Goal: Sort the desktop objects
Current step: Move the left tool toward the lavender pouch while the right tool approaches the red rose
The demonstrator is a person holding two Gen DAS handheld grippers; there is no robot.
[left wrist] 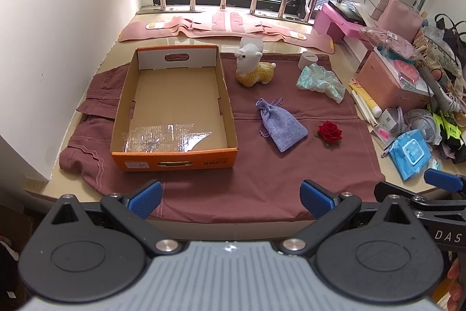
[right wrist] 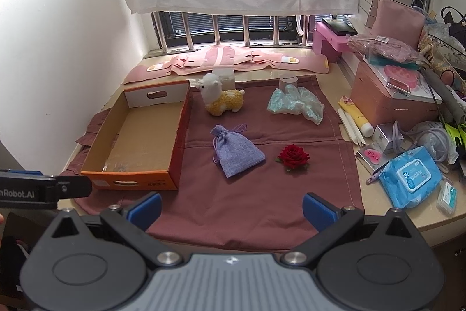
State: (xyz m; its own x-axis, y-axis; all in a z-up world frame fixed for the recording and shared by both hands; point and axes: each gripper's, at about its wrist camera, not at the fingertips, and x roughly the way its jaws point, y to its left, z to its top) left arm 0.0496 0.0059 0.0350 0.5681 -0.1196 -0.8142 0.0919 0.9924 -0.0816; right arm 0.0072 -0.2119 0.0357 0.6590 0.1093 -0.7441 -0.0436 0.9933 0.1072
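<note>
- Left gripper (left wrist: pixel 231 201) fills the bottom of the left wrist view, jaws spread wide with nothing between them, blue pads (left wrist: pixel 145 198) over the near edge of the maroon cloth (left wrist: pixel 262 179).
- Right gripper (right wrist: pixel 231 207) sits the same way at the bottom of the right wrist view, jaws wide and empty.
- In the left wrist view the right gripper's body shows at the lower right edge with the letters "DAS" readable; in the right wrist view the left gripper's body at the left edge reads "nRobot.AI".
- Orange cardboard box (left wrist: pixel 174 104), left of centre on the cloth, stands open; a clear plastic sheet lies on its floor near the front wall. The print on the front wall is too small to read.
- Purple drawstring pouch (right wrist: pixel 237 152) lies flat mid-frame, just right of the box.
- Red rose (right wrist: pixel 292 156) lies near the pouch, to its right.
- Blue wipes pack (right wrist: pixel 410 177) rests on the bare counter (right wrist: pixel 364 188) at lower right; its label is unreadable.
- Alpaca plush (right wrist: pixel 220 98) stands farther back, near the box's far right corner.
- Pale teal crumpled wrap (right wrist: pixel 297 104) lies right of the plush, touching a small white cylinder (right wrist: pixel 288 81) behind it whose dark lettering is illegible.
</note>
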